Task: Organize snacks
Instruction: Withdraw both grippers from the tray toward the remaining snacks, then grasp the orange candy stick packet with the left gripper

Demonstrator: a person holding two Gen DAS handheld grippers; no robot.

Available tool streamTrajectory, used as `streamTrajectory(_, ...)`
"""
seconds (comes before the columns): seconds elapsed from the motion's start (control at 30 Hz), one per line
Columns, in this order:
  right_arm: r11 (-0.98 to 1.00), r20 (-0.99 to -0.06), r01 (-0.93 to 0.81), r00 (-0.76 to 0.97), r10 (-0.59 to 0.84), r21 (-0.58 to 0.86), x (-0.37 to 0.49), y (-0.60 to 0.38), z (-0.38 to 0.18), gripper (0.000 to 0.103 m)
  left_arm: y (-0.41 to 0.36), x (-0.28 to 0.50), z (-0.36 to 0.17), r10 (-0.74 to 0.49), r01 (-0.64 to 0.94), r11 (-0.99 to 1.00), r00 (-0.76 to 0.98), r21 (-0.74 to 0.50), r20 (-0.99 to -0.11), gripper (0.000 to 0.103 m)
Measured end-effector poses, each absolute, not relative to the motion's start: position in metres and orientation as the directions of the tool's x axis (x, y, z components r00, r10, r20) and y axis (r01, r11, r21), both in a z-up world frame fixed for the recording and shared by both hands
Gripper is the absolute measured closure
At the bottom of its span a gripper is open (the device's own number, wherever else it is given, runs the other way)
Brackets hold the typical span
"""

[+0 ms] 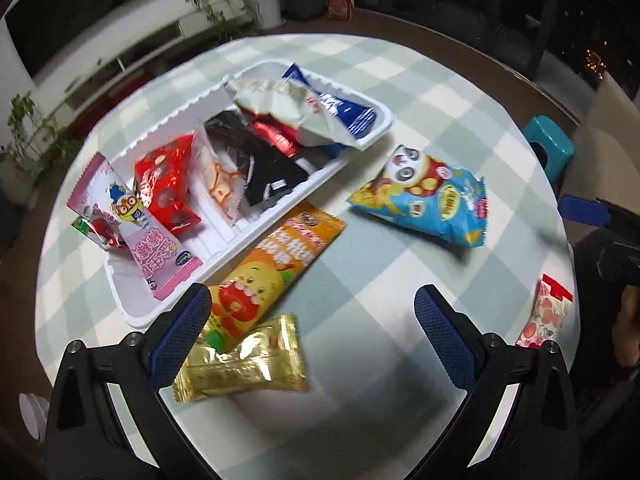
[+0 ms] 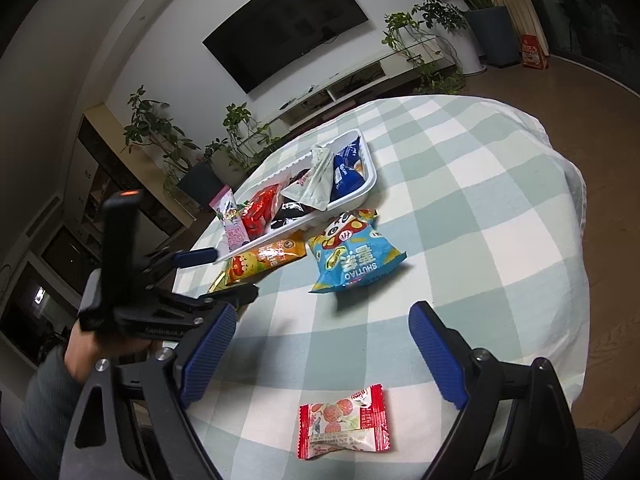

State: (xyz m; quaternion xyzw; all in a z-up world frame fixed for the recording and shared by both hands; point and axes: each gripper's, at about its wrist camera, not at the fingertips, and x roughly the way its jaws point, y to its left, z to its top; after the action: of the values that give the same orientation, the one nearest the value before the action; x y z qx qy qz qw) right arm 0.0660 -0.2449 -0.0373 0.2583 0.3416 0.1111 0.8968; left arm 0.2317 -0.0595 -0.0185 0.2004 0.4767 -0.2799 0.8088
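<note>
The small red-and-white candy wrapper with peach pictures (image 2: 345, 424) lies flat on the bench (image 2: 460, 208), which wears a soft green-and-white checked cloth. It sits between the wide-apart jaws of the right gripper (image 2: 320, 344), which holds nothing. I think this candy is very light, and its shiny plastic skin will crinkle and may slip. The puffy middle looks like the best place to pinch, not the thin zigzag ends.

The left gripper (image 1: 312, 320) also has its jaws apart and empty. Near its left jaw lies a shiny gold foil packet (image 1: 244, 364), crumpled and smooth, touching a long orange packet with a cartoon face (image 1: 272, 264). The gold one looks light and a bit slippery too. Pinching it across the fat middle should work best.

Further away is a puffy blue chip bag with a panda picture (image 1: 424, 196). It is full of air and the chips inside would break easily, so a soft squeeze is needed.

The long white plastic tray (image 1: 372, 136) has thin ridged walls and already holds many snacks: a red shiny bag, a black packet, a white crinkly bag, a dark blue pack, and a pink packet hanging over one end. Four packets still wait outside the tray.
</note>
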Motion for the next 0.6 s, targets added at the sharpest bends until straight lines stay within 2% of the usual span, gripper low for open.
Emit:
streamTrajectory(0.27,0.812,-0.549,-0.031,0.722,0.421,0.582,0.071,-0.248,-0.042,0.012,-0.063,0.25,-0.038,-0.245,0.703,0.711,0.274,0.021,-0.93,0.002)
streamTrajectory(0.37,0.803,-0.543,-0.03,0.722,0.429,0.595,0.07,-0.249,-0.043,0.012,-0.064,0.247,-0.041,-0.274,0.718,0.696,0.244,-0.016,-0.93,0.002)
streamTrajectory(0.6,0.784,-0.538,-0.025,0.714,0.449,0.62,0.07,-0.251,-0.045,0.012,-0.072,0.257,-0.043,-0.247,0.718,0.696,0.256,0.012,-0.934,0.002)
